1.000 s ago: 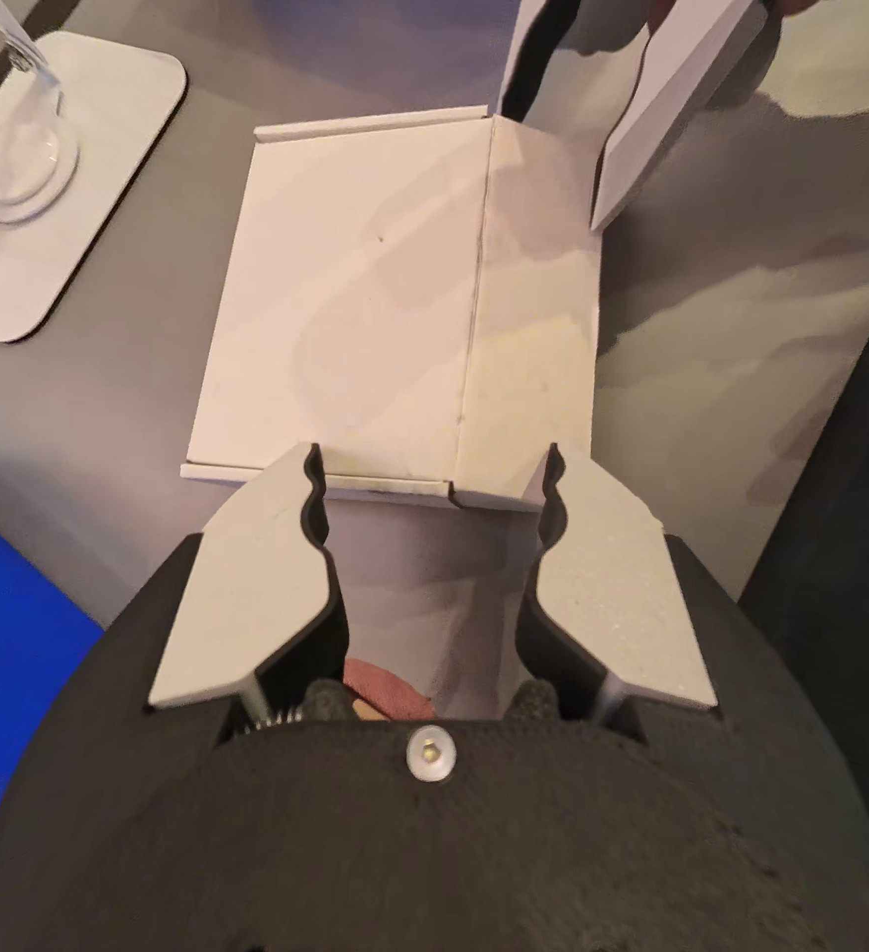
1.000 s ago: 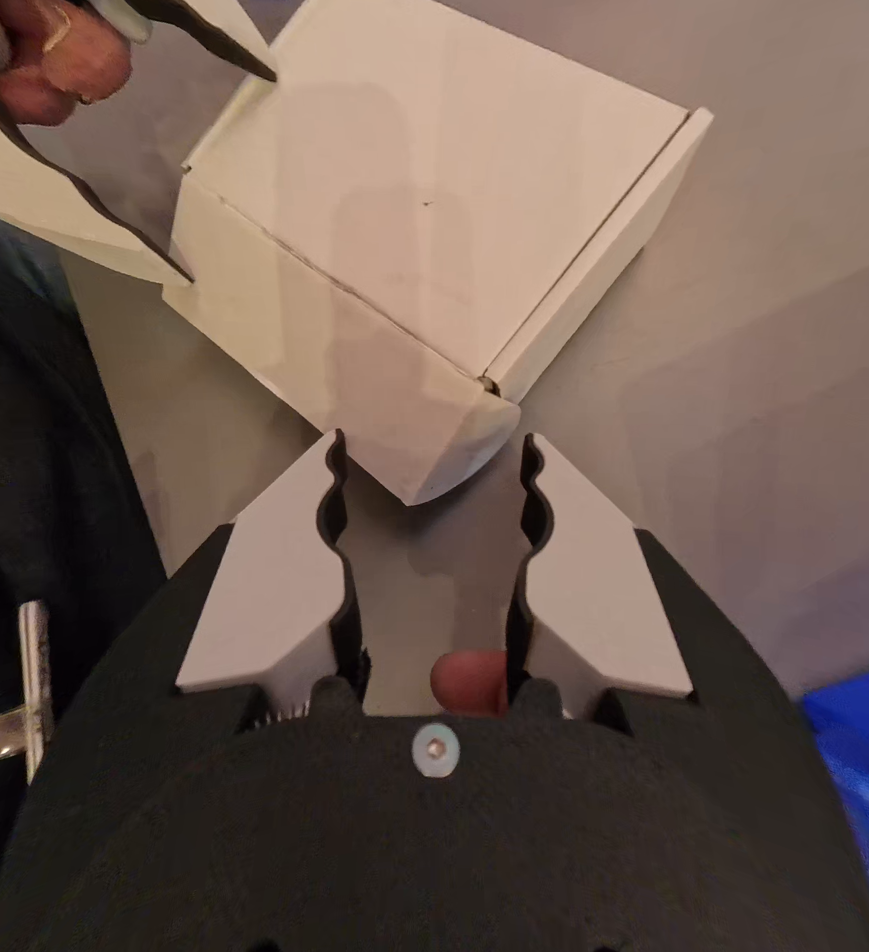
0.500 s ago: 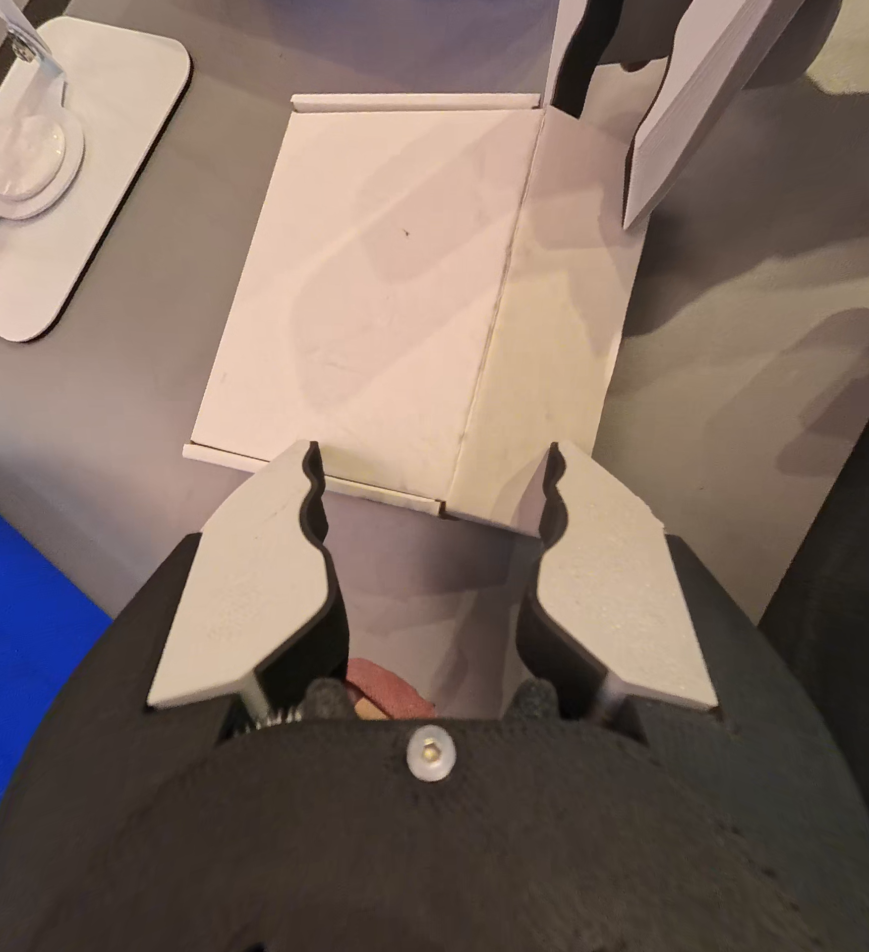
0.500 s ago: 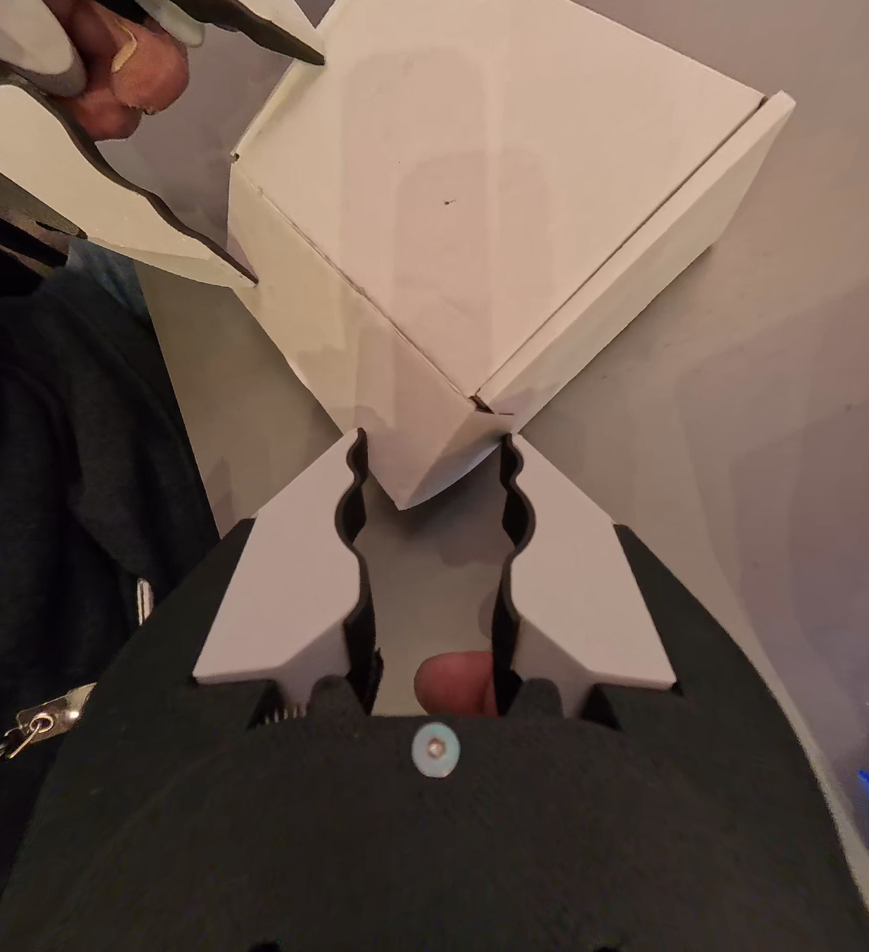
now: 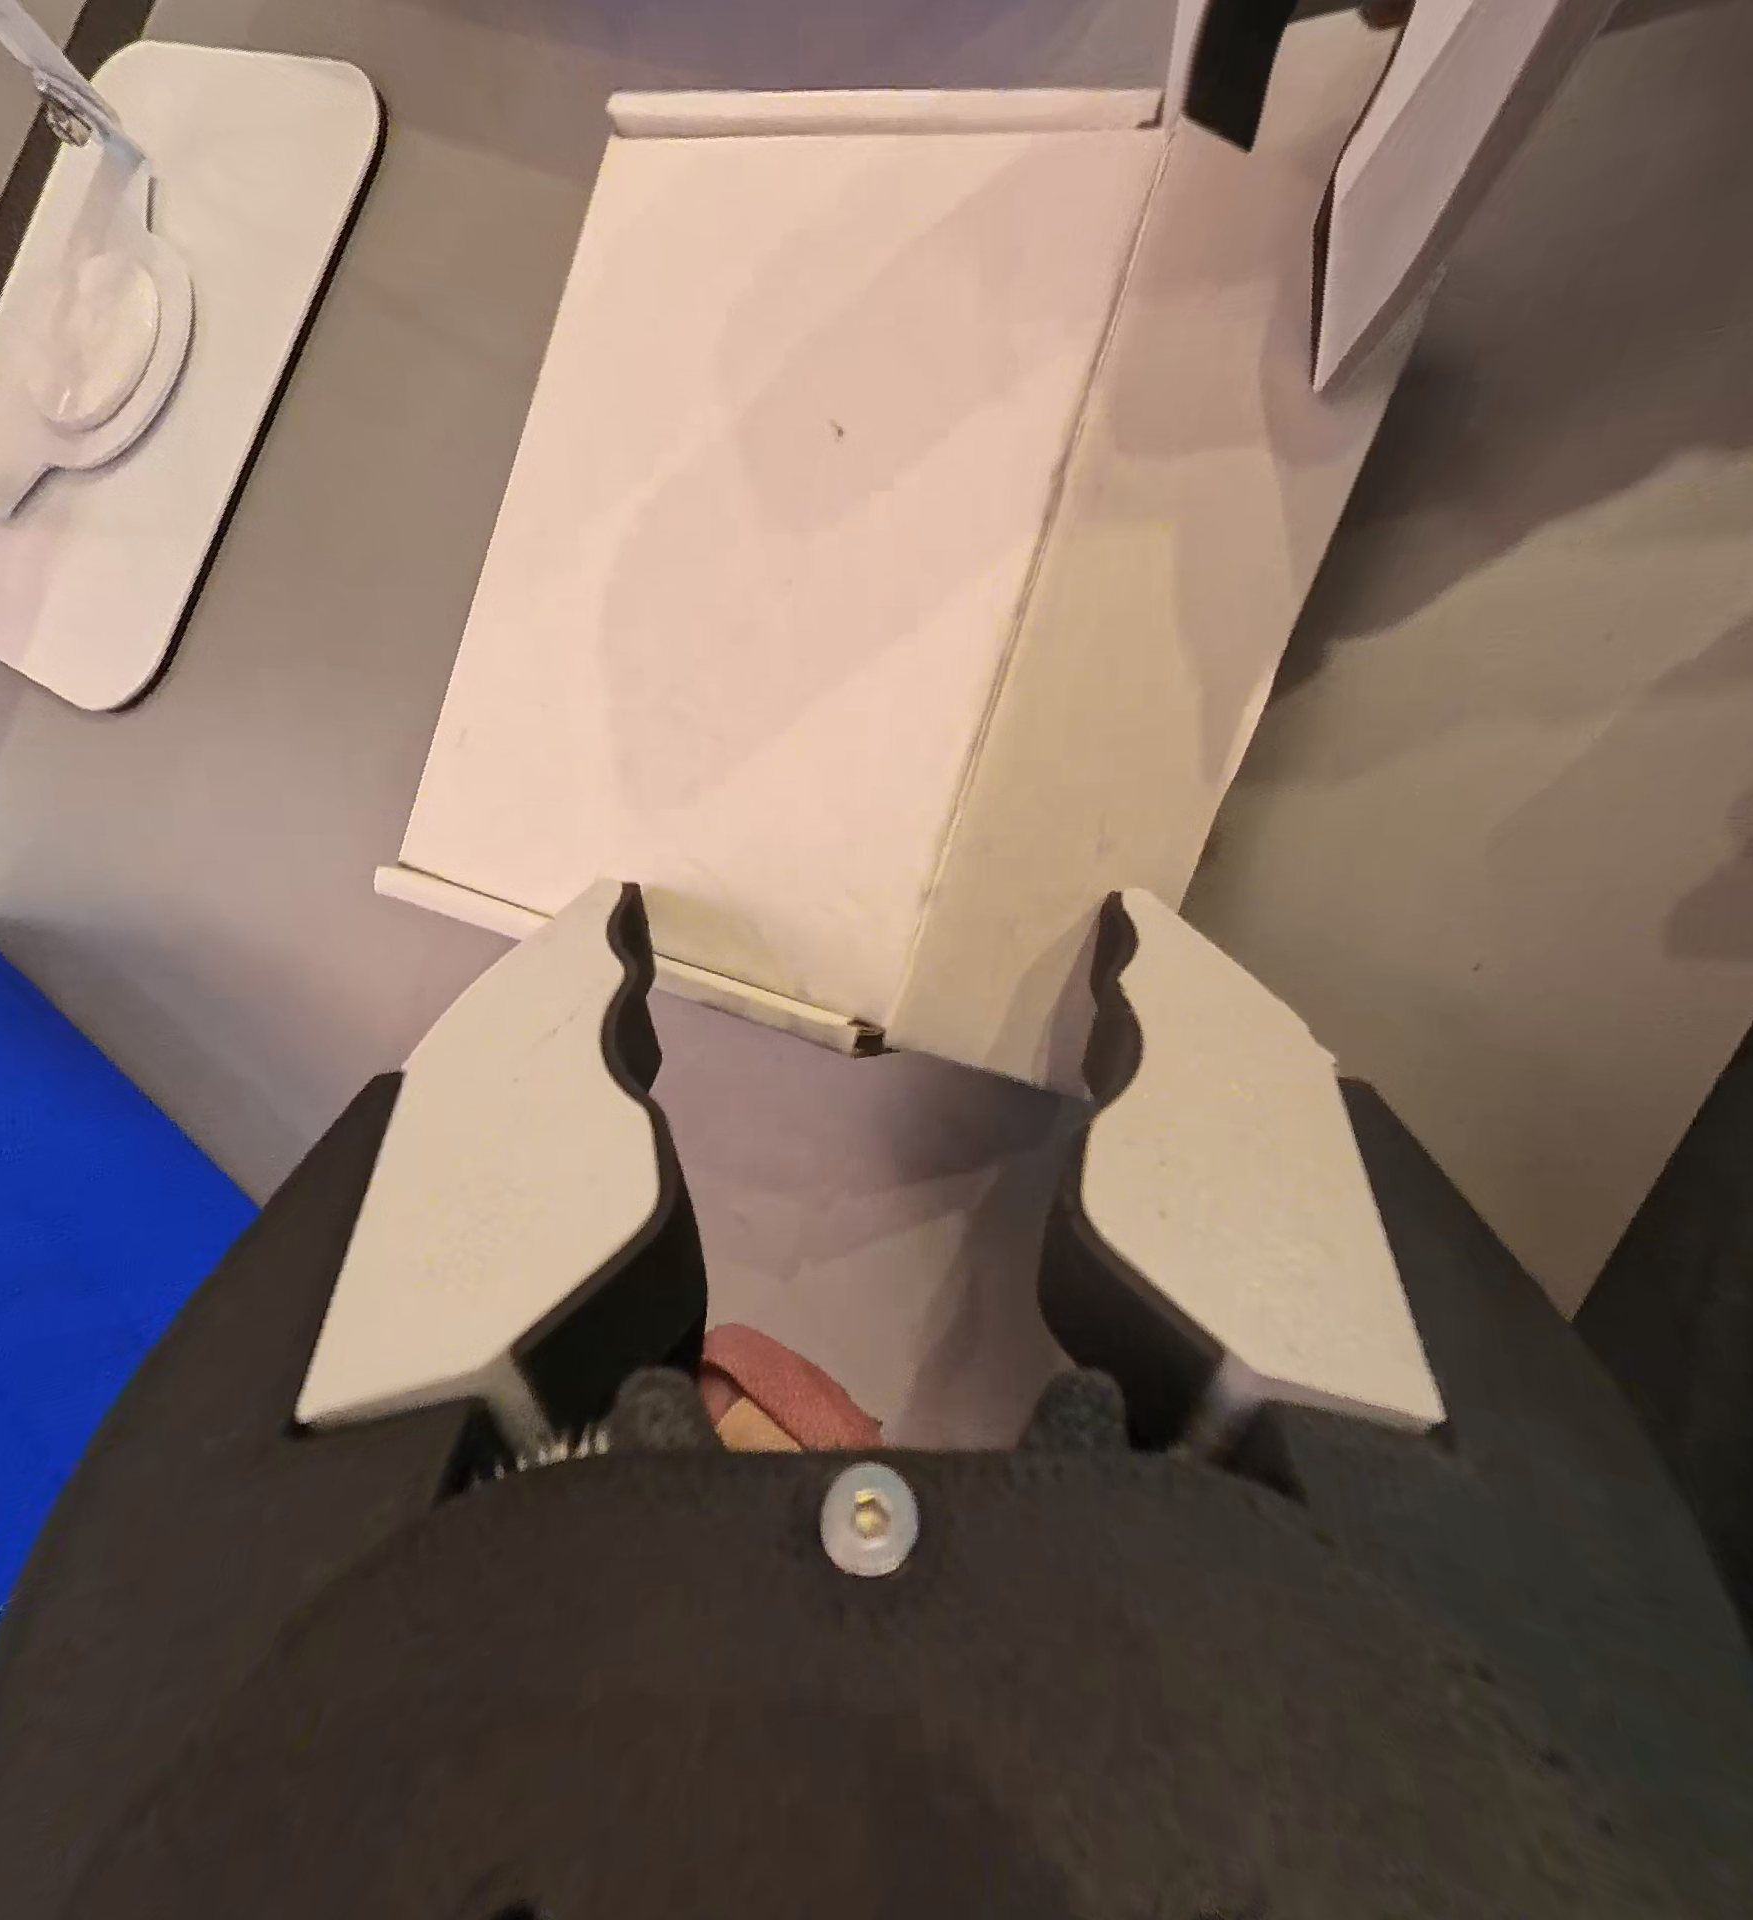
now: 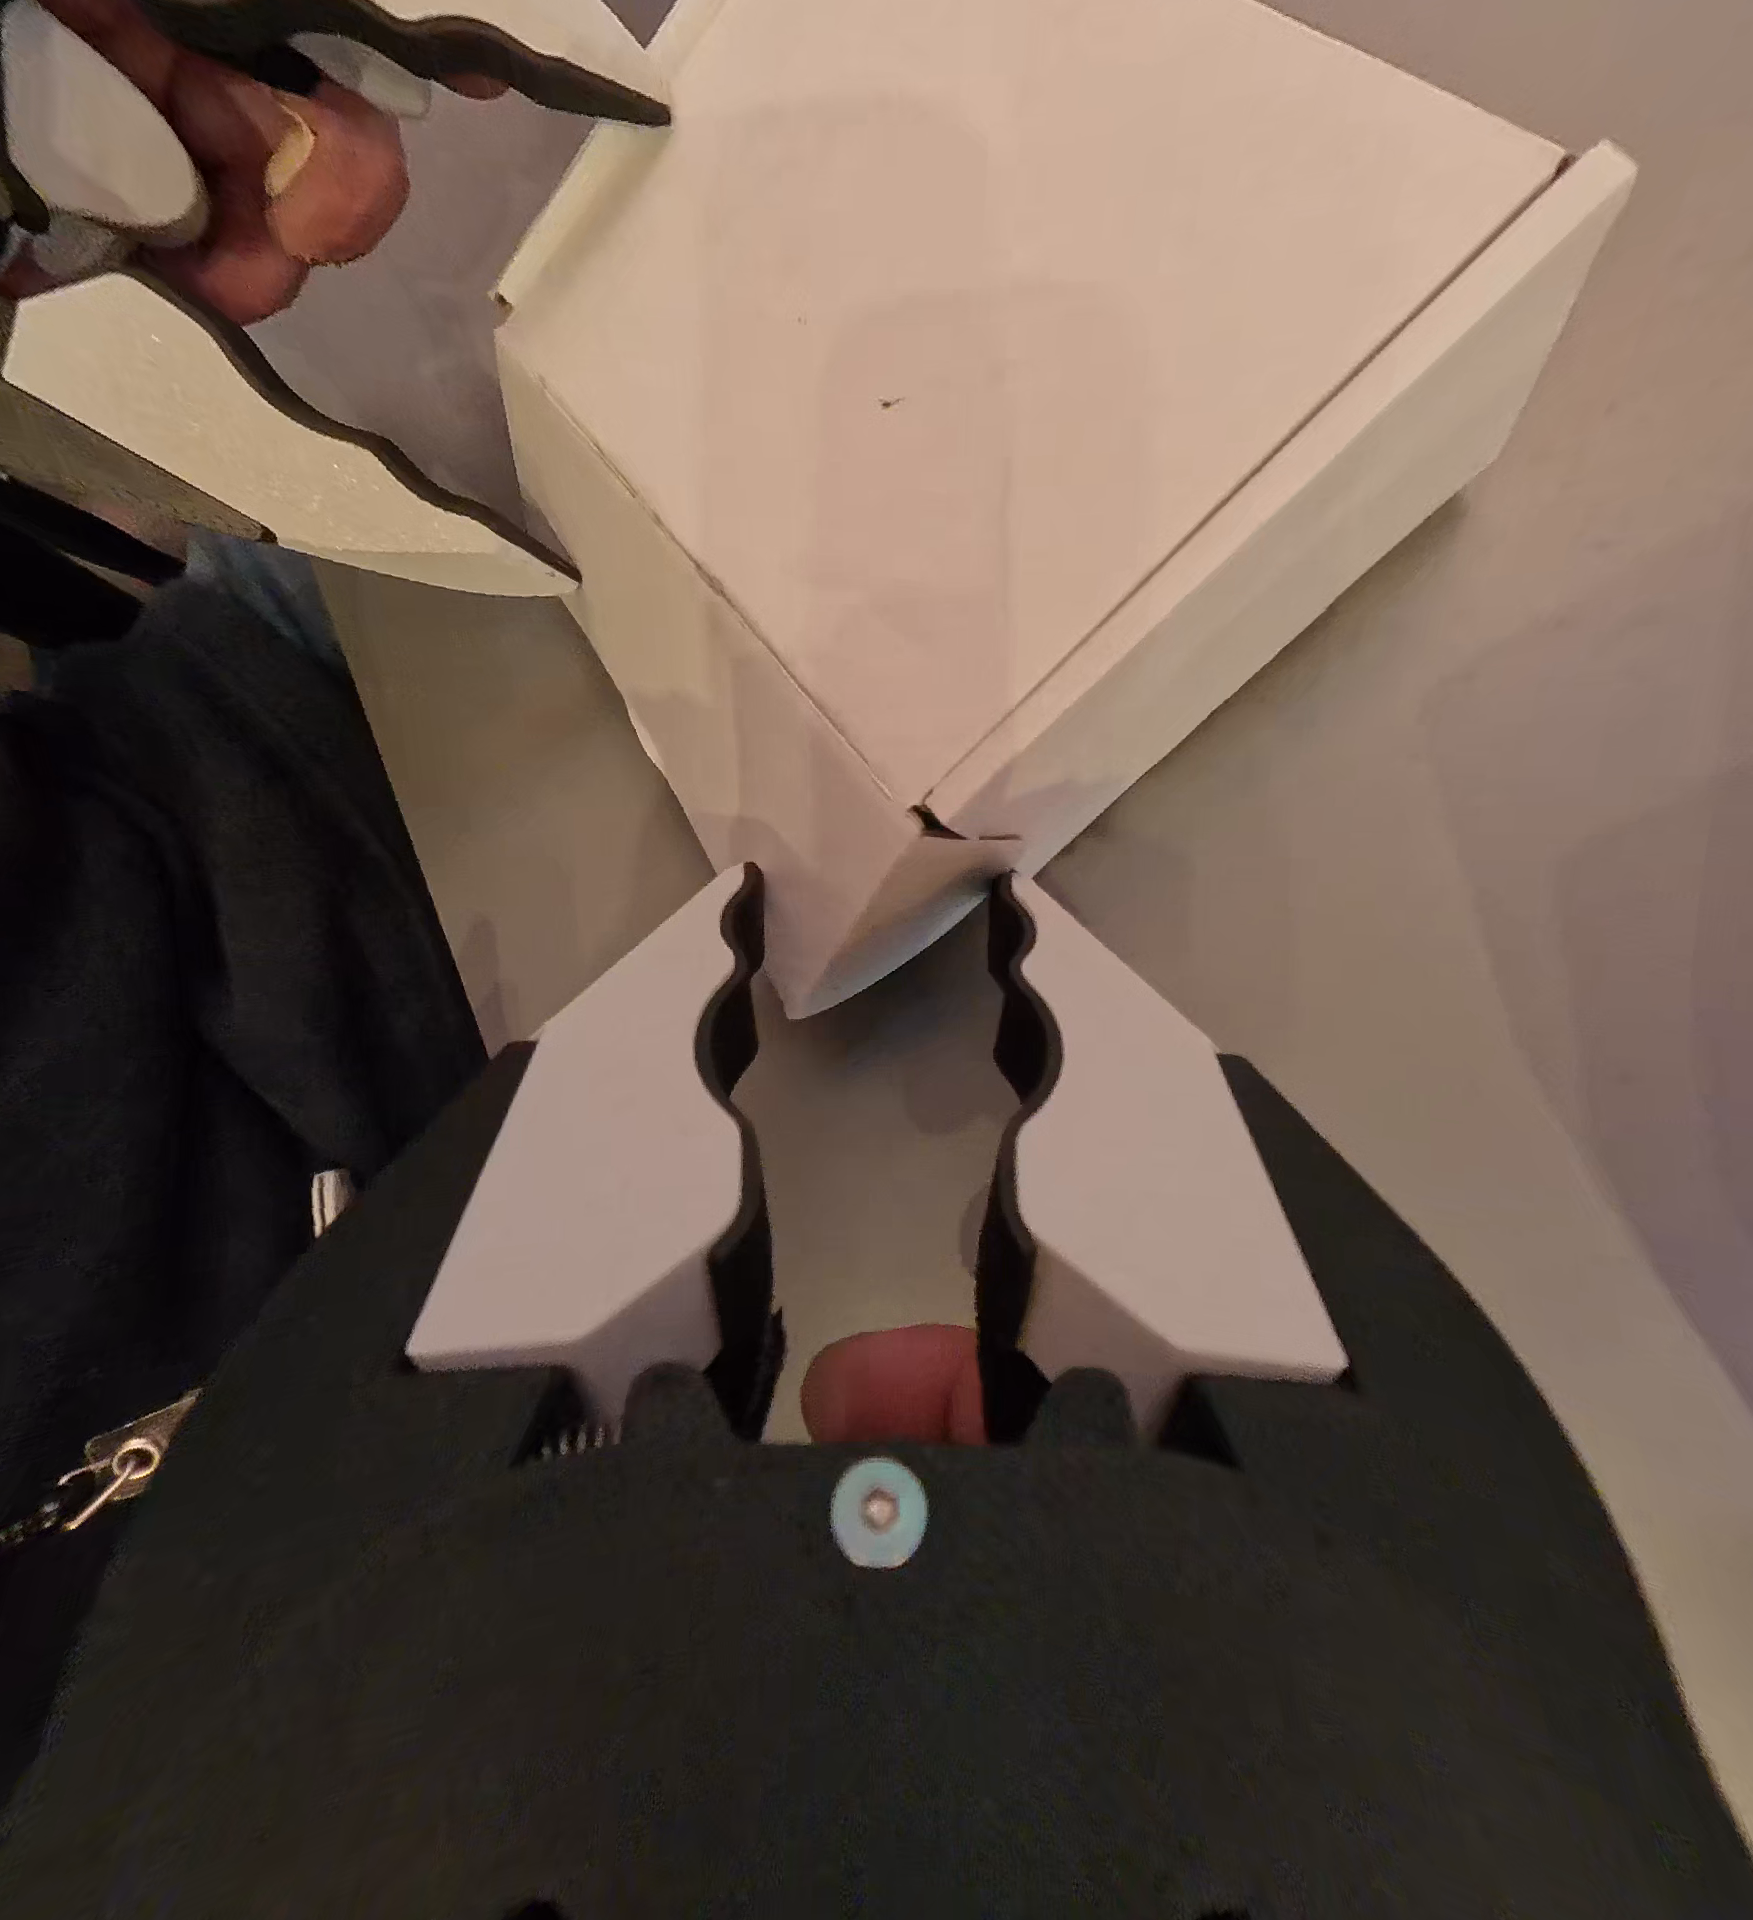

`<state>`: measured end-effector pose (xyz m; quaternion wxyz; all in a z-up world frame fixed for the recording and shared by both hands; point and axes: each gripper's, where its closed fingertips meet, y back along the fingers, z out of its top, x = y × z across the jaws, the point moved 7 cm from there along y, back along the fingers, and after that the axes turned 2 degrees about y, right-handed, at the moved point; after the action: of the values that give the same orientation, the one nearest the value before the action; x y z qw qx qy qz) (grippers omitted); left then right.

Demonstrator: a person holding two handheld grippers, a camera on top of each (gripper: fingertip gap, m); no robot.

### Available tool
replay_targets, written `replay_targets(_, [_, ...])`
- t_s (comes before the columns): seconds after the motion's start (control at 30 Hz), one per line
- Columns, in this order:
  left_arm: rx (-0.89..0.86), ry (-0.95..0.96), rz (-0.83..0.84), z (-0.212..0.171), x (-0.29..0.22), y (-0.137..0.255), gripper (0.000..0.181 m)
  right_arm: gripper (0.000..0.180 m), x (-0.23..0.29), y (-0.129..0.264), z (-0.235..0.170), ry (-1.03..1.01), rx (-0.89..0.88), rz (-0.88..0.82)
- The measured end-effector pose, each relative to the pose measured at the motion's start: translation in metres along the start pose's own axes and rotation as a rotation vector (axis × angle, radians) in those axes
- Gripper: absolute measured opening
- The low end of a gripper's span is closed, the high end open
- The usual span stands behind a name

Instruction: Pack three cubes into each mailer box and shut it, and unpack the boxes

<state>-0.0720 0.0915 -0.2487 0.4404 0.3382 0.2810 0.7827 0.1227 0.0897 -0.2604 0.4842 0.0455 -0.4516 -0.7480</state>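
Observation:
A closed white mailer box [image 5: 799, 520] lies on the grey table. My left gripper [image 5: 872, 914] is open, and the box's near edge lies between its fingertips. In the right wrist view the box [image 6: 1007, 364] sits corner-on. My right gripper [image 6: 874, 894] has its jaws narrowed onto the box's near corner, with both fingertips against it. The left gripper [image 6: 581, 343] also shows there at the top left, straddling the box's far-left corner, with a hand behind it. The right gripper's fingers [image 5: 1391, 208] show at the top right of the left wrist view. No cubes are visible.
A white rounded stand base [image 5: 124, 395] with a metal bracket lies on the table left of the box. A blue bin [image 5: 41, 1247] is at the left edge. A person's dark clothing [image 6: 124, 935] fills the left of the right wrist view.
The right gripper's jaws have narrowed and moved up to the box's corner. The box has turned and sits nearer in both views. The left gripper stays open.

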Motion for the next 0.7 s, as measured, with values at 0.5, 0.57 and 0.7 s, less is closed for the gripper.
replay_targets(0.5, [0.065, -0.068, -0.009, 0.0085, 0.0008, -0.0055, 0.083, 0.05, 0.0018, -0.0051, -0.008, 0.097, -0.007, -0.078])
replay_targets(0.57, [0.065, -0.073, -0.008, 0.0087, 0.0007, -0.0063, 0.084, 0.048, 0.0021, -0.0046, -0.008, 0.063, 0.003, -0.066])
replay_targets(0.7, [0.076, -0.083, 0.004, 0.0091, -0.0004, -0.0079, 0.085, 0.044, 0.0024, -0.0037, -0.0095, -0.049, -0.004, -0.017])
